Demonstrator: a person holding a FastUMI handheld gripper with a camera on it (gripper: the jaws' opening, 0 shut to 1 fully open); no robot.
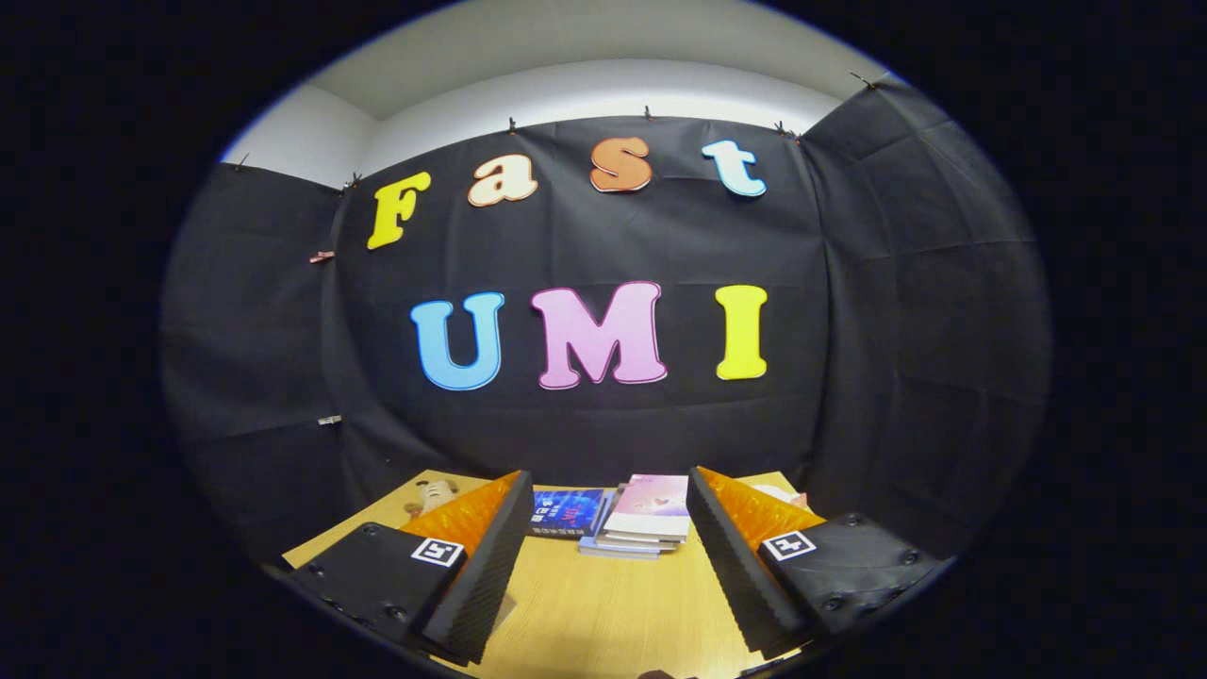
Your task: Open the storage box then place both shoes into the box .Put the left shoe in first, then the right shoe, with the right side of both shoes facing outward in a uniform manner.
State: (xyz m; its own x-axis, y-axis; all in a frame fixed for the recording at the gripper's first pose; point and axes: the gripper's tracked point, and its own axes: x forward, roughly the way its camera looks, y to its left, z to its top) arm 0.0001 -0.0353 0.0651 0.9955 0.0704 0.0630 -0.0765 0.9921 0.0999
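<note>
Item: handheld gripper (pixel 608 566), fingers spread wide, grasping nothing, above a pale wooden tabletop (pixel 613 618). Beyond the fingers: 1 small stack of paperback books (pixel 646 521), 1 dark blue book (pixel 566 512), 1 small doll-like figure (pixel 432 493). Storage box and shoes: location cannot be told. Handling, judged: shoes light, flexible; grip at heel collar.

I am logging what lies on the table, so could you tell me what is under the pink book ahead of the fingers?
The pink book tops a small stack of books on the wooden table, beyond the open gripper. Their edges show; their covers are hidden.
</note>
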